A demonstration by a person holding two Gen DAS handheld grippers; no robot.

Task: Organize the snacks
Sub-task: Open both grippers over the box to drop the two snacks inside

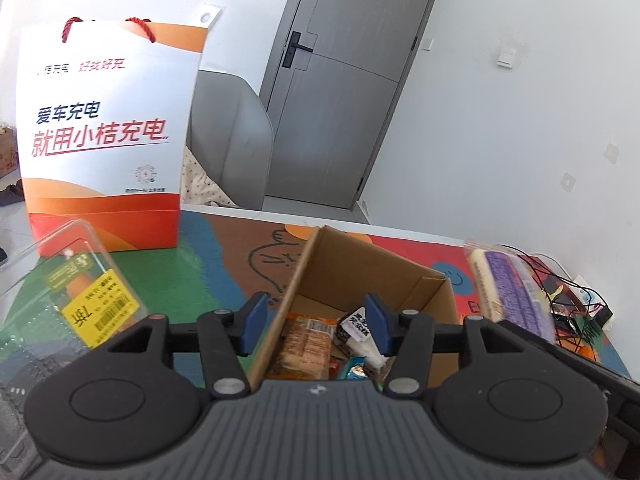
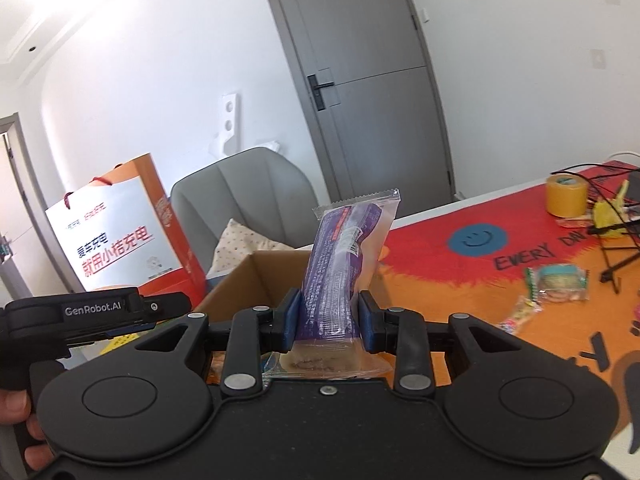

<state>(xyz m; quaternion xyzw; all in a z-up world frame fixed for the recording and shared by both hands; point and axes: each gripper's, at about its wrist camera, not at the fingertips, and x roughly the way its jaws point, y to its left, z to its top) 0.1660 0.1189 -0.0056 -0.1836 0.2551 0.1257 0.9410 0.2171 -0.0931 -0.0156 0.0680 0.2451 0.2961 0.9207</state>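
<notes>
An open cardboard box (image 1: 362, 276) sits on the colourful table mat and holds several wrapped snacks, among them an orange-wrapped cake (image 1: 306, 346). My left gripper (image 1: 316, 320) is open and empty, hovering over the box's left wall. My right gripper (image 2: 328, 316) is shut on a purple-and-clear wrapped snack (image 2: 344, 264), held upright just in front of the box (image 2: 256, 280). That snack also shows at the right of the left wrist view (image 1: 508, 292).
A clear plastic snack tray with a yellow label (image 1: 80, 296) lies left of the box. A white and orange paper bag (image 1: 108, 136) stands behind. Loose snack packets (image 2: 560, 280), a yellow tape roll (image 2: 566, 194) and black cables (image 2: 612, 224) lie on the right.
</notes>
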